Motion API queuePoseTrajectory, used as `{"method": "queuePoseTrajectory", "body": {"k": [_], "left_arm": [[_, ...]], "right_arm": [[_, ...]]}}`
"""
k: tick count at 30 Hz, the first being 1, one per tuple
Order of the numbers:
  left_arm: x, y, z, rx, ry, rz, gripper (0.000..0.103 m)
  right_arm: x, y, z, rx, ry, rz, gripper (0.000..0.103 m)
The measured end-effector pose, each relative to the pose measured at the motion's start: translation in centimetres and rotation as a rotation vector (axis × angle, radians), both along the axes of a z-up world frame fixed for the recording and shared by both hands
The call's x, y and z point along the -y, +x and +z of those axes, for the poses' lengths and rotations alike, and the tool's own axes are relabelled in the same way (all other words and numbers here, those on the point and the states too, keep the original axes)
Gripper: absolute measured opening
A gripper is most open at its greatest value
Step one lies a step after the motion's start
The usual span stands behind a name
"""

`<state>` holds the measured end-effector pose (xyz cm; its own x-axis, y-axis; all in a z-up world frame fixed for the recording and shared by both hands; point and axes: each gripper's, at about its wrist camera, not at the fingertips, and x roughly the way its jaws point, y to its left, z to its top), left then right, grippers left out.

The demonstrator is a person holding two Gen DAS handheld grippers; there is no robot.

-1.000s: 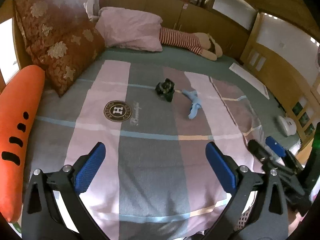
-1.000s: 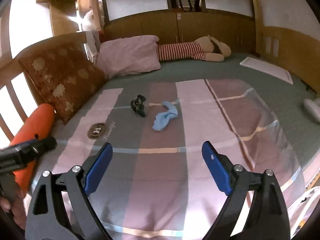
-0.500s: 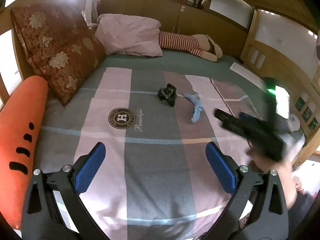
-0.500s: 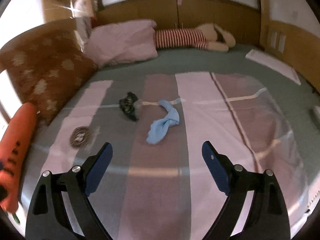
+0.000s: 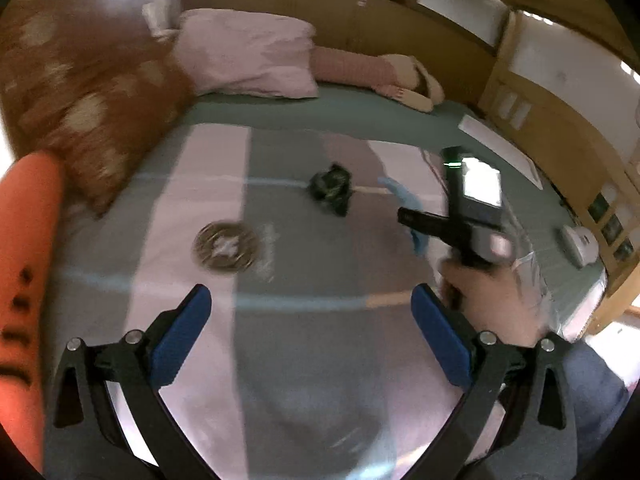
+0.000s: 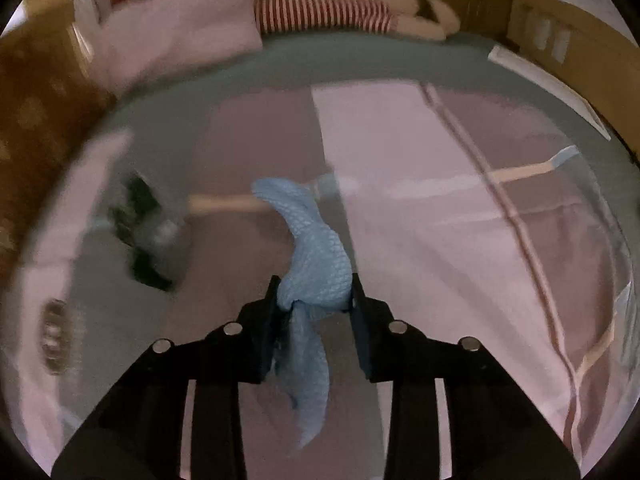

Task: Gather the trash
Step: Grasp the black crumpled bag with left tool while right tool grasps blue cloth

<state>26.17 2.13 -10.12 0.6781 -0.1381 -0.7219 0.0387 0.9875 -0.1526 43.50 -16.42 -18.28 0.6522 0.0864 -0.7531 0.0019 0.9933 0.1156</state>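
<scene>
Right claw (image 6: 314, 300): jaws closing on the blue cloth (image 6: 316, 256), which sits bunched between them; both inner faces already touch the fabric. One tail of the cloth runs forward over the bedspread (image 6: 420, 200), the other hangs back under the claw. Judgement: gripping the bunched middle rather than an end should lift the whole piece in one go.

Left claw (image 5: 306, 328): fingers wide apart, nothing between them, held over the near part of the bed. Judgement: kept free for the next item.

Dark crumpled wrapper (image 5: 332, 188) lies on the bedspread just left of the blue cloth, apart from it, untouched. In the left wrist view the person's right hand (image 5: 484, 296) holds the right tool out over the cloth. Round logo (image 5: 226, 246) printed on the bedspread nearer the left claw. Orange carrot cushion (image 5: 24, 280) along the left edge; pink pillow (image 5: 244, 60) and striped plush doll (image 6: 328, 10) at the headboard.

Change against a second ago: right claw was wide apart and well short of the cloth; it has since come forward and down onto it and narrowed. Left claw drifted slightly; its spread is unchanged. Wrapper and cloth lie as before.
</scene>
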Motion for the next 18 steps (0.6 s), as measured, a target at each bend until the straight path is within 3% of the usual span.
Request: {"method": "queuePoseTrajectory", "body": {"k": [3, 7, 10, 15, 16, 17, 18], "left_arm": [[2.3, 5.2, -1.8, -0.01, 0.072, -0.039, 0.1], [4.6, 13.2, -5.2, -0.011, 0.108, -0.073, 0.1], [6.0, 18.0, -8.1, -0.075, 0.119, -0.113, 0.1], [7.6, 23.9, -11.6, -0.091, 0.214, -0.098, 0.1], [7.6, 24.8, -12.4, -0.117, 0.217, -0.083, 0.094], [7.4, 25.1, -12.8, -0.139, 0.196, -0.081, 0.06], [6.8, 25.3, -13.3, -0.184, 0.153, -0.071, 0.056]], "right_arm": [[2.5, -3.7, 3.3, 0.062, 0.094, -0.003, 0.033], [6.3, -9.3, 7.0, 0.122, 0.263, -0.039, 0.033], [6.5, -12.9, 7.8, 0.144, 0.305, -0.031, 0.033], [4.8, -12.9, 8.4, 0.153, 0.292, 0.034, 0.033], [4.5, -12.7, 8.4, 0.154, 0.282, 0.041, 0.033], [4.4, -12.6, 8.3, 0.149, 0.284, 0.046, 0.033], [4.3, -12.4, 8.1, 0.144, 0.287, 0.05, 0.033]]}}
